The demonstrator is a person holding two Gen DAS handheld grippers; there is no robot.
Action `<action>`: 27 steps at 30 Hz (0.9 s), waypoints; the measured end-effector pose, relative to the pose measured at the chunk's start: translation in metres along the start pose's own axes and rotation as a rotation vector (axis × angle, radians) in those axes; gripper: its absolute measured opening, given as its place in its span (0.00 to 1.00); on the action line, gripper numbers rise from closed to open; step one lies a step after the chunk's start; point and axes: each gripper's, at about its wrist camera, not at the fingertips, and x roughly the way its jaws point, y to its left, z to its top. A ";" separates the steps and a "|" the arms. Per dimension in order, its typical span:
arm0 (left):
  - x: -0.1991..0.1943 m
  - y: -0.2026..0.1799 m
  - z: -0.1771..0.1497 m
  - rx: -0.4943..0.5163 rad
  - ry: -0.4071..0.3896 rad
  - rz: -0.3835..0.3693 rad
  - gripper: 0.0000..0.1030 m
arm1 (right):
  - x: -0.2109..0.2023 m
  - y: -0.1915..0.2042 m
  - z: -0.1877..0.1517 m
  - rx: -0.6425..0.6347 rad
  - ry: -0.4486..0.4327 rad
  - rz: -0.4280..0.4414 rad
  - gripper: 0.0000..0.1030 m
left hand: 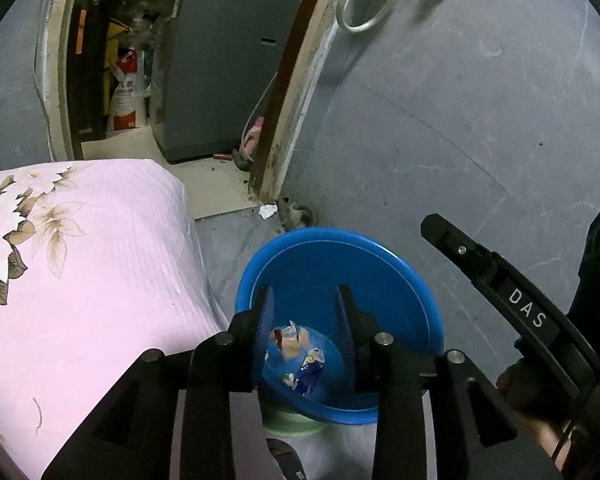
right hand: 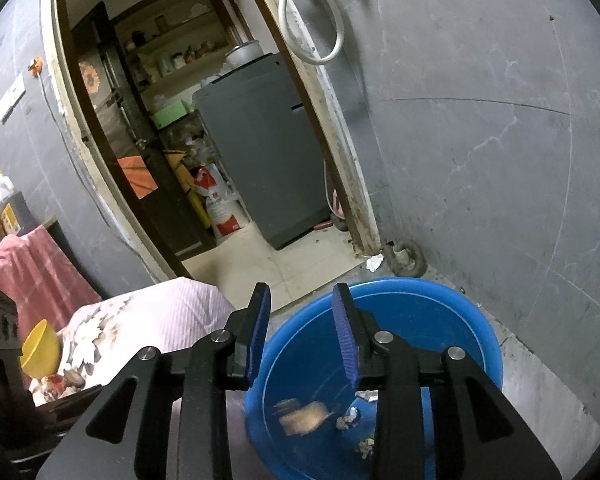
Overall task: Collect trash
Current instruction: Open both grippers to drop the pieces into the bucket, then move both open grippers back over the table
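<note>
Both grippers, left gripper (left hand: 306, 316) and right gripper (right hand: 302, 332), hang parted, empty, over blue basin (left hand: 400, 280).

Home interior: bed (left hand: 80, 260) near left, washer (right hand: 260, 148) and pantry shelves (right hand: 172, 60) beyond the far doorway (right hand: 204, 128).

Both wrist cameras look steeply down, from close above, into the blue basin (left hand: 400, 280) (right hand: 440, 320); both also share the doorway (left hand: 204, 184) (right hand: 260, 264).
</note>
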 end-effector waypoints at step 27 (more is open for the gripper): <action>-0.156 0.060 -0.016 -0.094 -0.507 0.309 0.96 | -0.036 0.054 -0.001 -0.124 -0.259 0.075 1.00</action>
